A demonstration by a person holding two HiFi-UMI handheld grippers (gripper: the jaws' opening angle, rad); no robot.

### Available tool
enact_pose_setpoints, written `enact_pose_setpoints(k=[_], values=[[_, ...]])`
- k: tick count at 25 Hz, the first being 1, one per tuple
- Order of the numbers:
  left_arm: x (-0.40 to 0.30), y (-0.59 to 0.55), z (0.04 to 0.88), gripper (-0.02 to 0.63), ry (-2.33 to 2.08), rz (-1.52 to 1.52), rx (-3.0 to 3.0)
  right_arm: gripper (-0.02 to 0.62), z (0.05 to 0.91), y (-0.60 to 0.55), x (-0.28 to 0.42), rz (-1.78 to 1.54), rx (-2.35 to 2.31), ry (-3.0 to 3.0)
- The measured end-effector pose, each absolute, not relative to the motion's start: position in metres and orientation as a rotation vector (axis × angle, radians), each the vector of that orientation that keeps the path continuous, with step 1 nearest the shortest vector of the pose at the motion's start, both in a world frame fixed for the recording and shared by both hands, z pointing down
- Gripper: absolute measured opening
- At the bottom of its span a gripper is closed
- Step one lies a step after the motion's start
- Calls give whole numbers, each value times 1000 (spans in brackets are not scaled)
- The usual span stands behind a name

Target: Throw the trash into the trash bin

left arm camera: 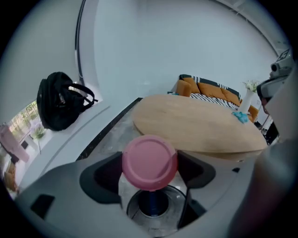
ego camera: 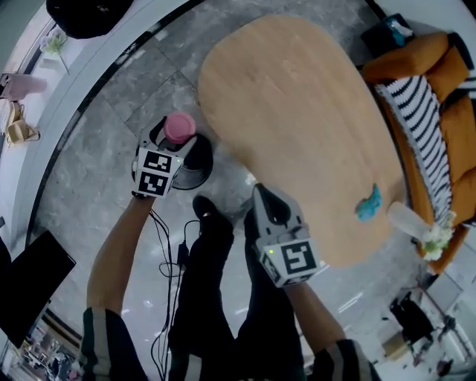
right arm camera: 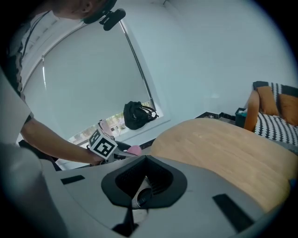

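My left gripper (ego camera: 177, 143) (left arm camera: 149, 173) is shut on a pink round-topped cup (ego camera: 179, 127) (left arm camera: 149, 161), its dark pads pressing on both sides. It holds the cup right over the mouth of a round dark trash bin (ego camera: 196, 168) (left arm camera: 152, 210) on the floor beside the oval wooden table (ego camera: 297, 111). A crumpled blue scrap (ego camera: 369, 204) (left arm camera: 240, 116) lies near the table's right edge. My right gripper (ego camera: 266, 205) (right arm camera: 143, 179) hangs shut and empty at the table's near edge. In the right gripper view the left gripper (right arm camera: 103, 145) and the pink cup (right arm camera: 135, 149) show beyond the jaws.
A clear vase with flowers (ego camera: 416, 227) stands at the table's right edge. An orange sofa with a striped cushion (ego camera: 428, 111) lies beyond it. A black backpack (ego camera: 85, 15) (left arm camera: 60, 100) rests on the white ledge. Cables (ego camera: 172, 249) trail over the floor by the person's legs.
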State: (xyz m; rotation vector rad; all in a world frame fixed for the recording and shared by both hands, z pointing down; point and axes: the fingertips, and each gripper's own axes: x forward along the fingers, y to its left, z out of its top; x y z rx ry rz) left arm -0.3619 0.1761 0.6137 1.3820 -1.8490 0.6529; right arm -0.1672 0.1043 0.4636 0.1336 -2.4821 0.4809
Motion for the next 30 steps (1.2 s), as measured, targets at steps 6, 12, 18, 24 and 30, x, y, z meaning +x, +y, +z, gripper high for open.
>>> enact_pose_setpoints(k=[6, 12, 18, 24, 30], values=[[-349, 238, 654, 377, -1848, 550, 1251, -1, 480, 127, -175, 429, 99, -2464], [-328, 271, 711, 377, -1783, 562, 1172, 0, 499, 137, -174, 386, 85, -2451], [-299, 286, 774, 377, -1708, 556, 1133, 0, 515, 144, -164, 385, 98, -2424], [-276, 301, 819, 379, -1614, 562, 1081, 0, 530, 147, -150, 386, 121, -2395], [-261, 307, 831, 379, -1585, 588, 1125, -2, 533, 150, -144, 475, 194, -2364]])
